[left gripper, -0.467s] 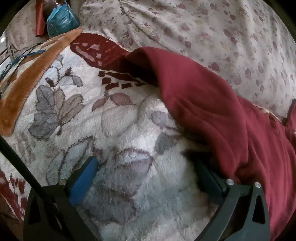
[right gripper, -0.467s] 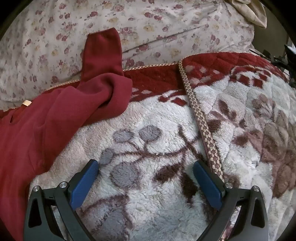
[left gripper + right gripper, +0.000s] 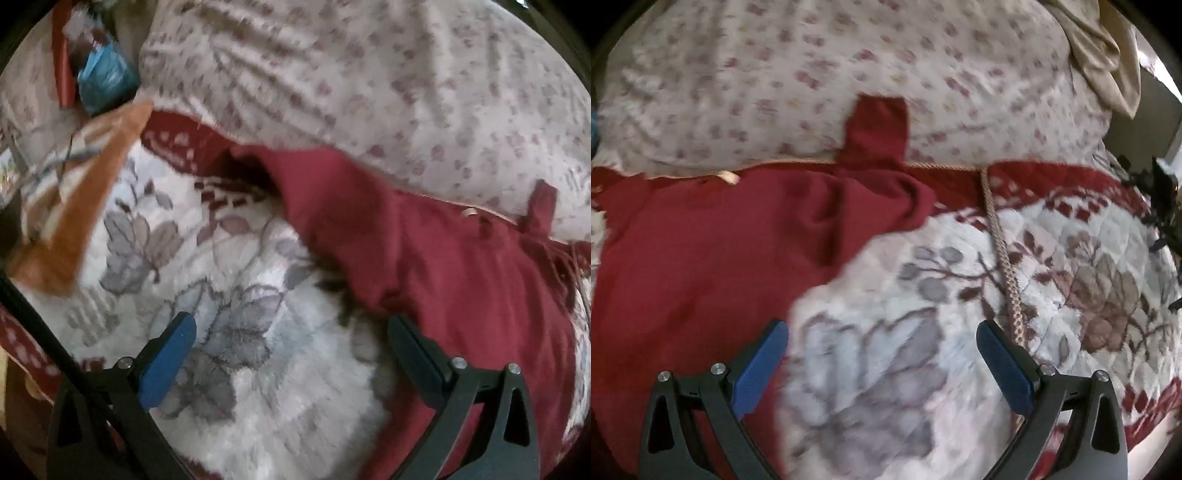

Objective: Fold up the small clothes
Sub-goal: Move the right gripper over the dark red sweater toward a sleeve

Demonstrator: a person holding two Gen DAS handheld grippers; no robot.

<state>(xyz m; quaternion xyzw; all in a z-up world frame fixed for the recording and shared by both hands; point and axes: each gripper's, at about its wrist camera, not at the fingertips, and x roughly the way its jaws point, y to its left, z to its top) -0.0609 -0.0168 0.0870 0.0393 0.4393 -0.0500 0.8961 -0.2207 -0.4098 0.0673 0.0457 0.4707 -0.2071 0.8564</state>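
Left tongs (image 3: 291,332): jaws spread wide, nothing between them, poised over the pale plush of the blanket (image 3: 258,369). The blue pad on one finger (image 3: 168,363) shows clearly; the opposite finger lies just beside the near hem of the garment, and contact cannot be judged.

Right tongs (image 3: 882,332): jaws equally wide, empty, over the same blanket (image 3: 923,369). The left finger overlaps the garment's edge in the view; the right finger lies beside a braided beige trim (image 3: 1004,258) running toward the far edge of the blanket.

Blanket: fleecy, cream ground with grey and brown leaf print, dark red border at the far edge. It covers the bed.

Dark red garment (image 3: 443,277), (image 3: 701,258): the task's thing. Lies spread on the blanket between the two tongs, reaching its far border. One sleeve (image 3: 879,129) extends past that border onto the floral sheet. A small pale tag (image 3: 729,176) sits at the neckline.

Orange-edged cloth (image 3: 85,206): at the blanket's left side in the left view, blurred.

Floral sheet (image 3: 812,74): cream with small reddish flowers, beyond the blanket's far edge.

Teal bag (image 3: 105,79): at the far left corner, blurred.

Beige cloth (image 3: 1100,48): bunched at the far right corner.
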